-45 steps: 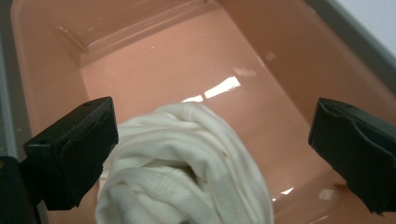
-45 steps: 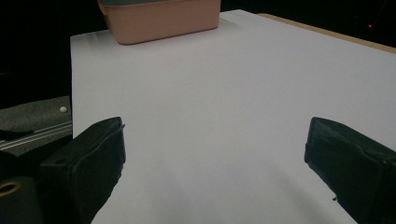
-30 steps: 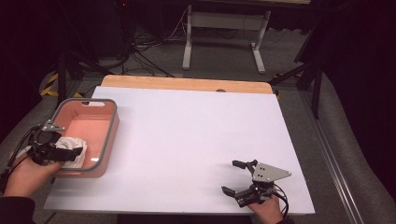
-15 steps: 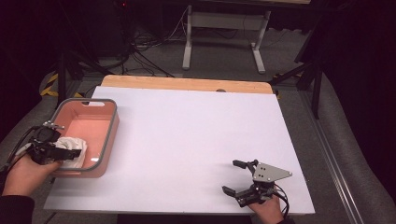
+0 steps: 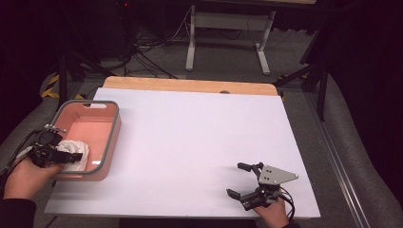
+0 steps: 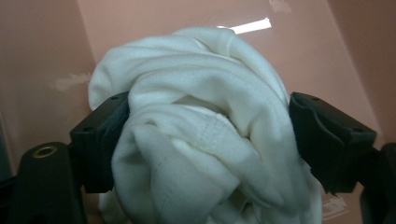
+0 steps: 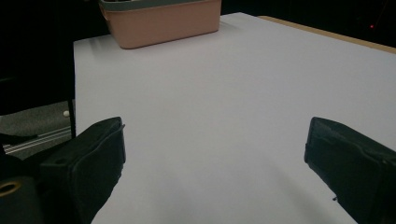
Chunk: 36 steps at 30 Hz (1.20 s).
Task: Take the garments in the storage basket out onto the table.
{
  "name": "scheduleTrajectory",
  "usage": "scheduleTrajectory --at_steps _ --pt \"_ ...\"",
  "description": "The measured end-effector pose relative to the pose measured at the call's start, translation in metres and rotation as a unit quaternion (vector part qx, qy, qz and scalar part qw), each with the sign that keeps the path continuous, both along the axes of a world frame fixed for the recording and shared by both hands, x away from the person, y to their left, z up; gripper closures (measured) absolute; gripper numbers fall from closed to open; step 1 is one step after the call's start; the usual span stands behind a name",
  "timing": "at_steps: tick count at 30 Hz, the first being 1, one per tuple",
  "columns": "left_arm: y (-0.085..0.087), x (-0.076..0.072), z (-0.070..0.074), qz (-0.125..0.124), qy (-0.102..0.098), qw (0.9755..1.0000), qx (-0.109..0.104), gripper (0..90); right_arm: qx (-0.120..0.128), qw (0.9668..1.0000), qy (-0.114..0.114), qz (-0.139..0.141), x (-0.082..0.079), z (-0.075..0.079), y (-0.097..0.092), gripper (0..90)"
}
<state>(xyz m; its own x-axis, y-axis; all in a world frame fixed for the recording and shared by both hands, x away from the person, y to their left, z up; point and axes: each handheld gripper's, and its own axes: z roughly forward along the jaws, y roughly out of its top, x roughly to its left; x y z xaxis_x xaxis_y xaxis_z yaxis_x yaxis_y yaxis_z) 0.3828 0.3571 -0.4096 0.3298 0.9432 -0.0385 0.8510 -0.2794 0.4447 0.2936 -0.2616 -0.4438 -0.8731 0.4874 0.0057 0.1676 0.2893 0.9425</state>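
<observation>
A crumpled white cloth (image 5: 78, 149) lies in the near end of a pink bin with a grey rim (image 5: 114, 133) at the table's left edge. My left gripper (image 5: 64, 156) reaches into the bin from the left. Its jaws have just been closing, and in the left gripper view both black pads squeeze the white cloth (image 6: 201, 93) bunched between them, with the left gripper (image 6: 205, 135) over the bin's pink floor. My right gripper (image 5: 237, 179) rests near the table's front right, open and with nothing between its fingers. In the right gripper view, the right gripper (image 7: 215, 158) points across the bare white top.
The white table top (image 5: 190, 133) stretches between the two hands, with a wooden strip (image 5: 190, 85) along its far edge. In the right gripper view the pink bin (image 7: 163, 21) stands far off. Beyond the table are a metal stand (image 5: 225, 42) and floor cables.
The left gripper's jaws have drawn in around the cloth in the bin. Neither hand has shifted, and the right gripper is unchanged.
</observation>
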Motion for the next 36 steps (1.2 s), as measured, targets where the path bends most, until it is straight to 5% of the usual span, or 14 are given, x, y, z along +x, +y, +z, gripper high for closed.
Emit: scheduleTrajectory --at_steps 7,19,36 --pt "-0.002 0.003 0.002 -0.001 0.015 0.9999 0.007 34.1 0.004 1.0 -0.001 0.0 0.0 0.001 -0.001 5.2" --pt "-0.013 0.002 0.005 -0.014 0.008 0.9992 0.036 56.1 0.006 1.0 -0.004 0.002 -0.001 0.001 -0.002 5.2" --pt "-0.008 -0.003 0.006 -0.005 -0.034 0.9993 0.011 58.5 0.005 1.0 0.002 0.004 0.0 0.001 -0.002 5.2"
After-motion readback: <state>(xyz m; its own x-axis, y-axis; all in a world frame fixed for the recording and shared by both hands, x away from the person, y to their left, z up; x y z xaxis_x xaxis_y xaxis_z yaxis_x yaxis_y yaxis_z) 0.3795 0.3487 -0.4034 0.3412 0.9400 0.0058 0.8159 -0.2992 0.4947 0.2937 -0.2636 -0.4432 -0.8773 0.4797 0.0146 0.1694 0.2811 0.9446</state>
